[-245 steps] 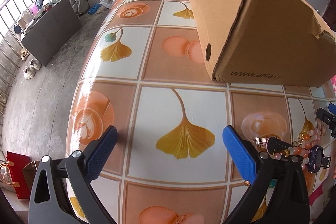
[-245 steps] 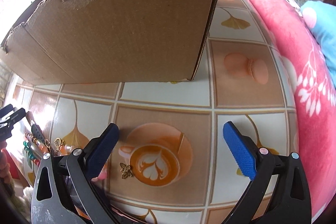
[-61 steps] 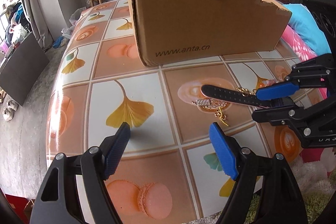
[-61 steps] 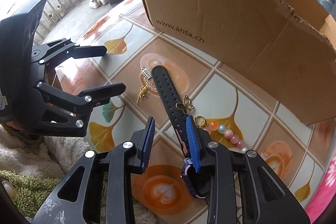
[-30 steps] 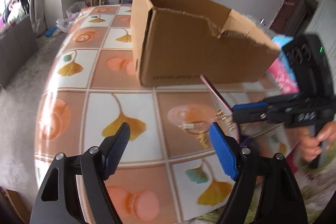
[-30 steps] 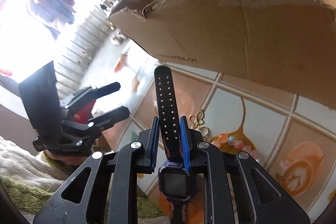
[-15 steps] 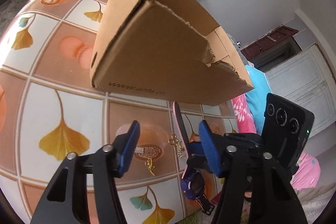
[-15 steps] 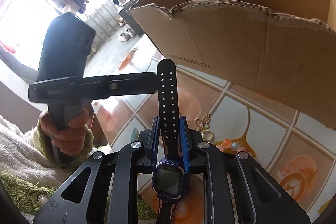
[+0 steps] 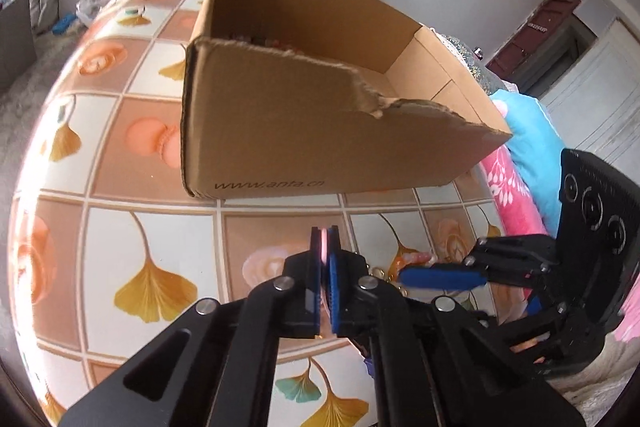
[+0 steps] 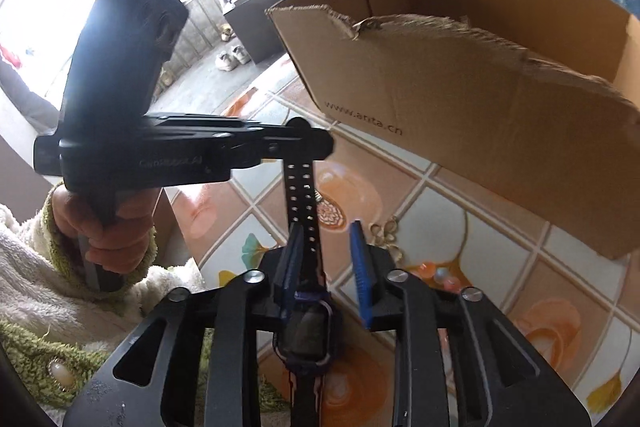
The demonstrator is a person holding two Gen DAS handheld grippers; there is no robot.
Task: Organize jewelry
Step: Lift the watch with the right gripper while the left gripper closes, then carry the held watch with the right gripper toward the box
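Observation:
A dark watch with a perforated strap hangs over the tiled table. My left gripper is shut on the strap's free end, whose pink underside shows edge-on between the blue pads. From the right wrist view, the left gripper comes in from the left and clamps the strap's tip. My right gripper has its jaws opening. The watch body sits between them, its strap close beside the left pad and a wide gap to the right pad. The right gripper also shows at lower right.
An open cardboard box with a torn front wall stands just beyond the grippers; its rim is ragged. A gold charm and a bead bracelet lie on the table. A hand in a fuzzy sleeve holds the left gripper.
My left gripper swung in and closed on the strap's end. The right gripper's jaws, earlier clamped on the strap, have spread apart.

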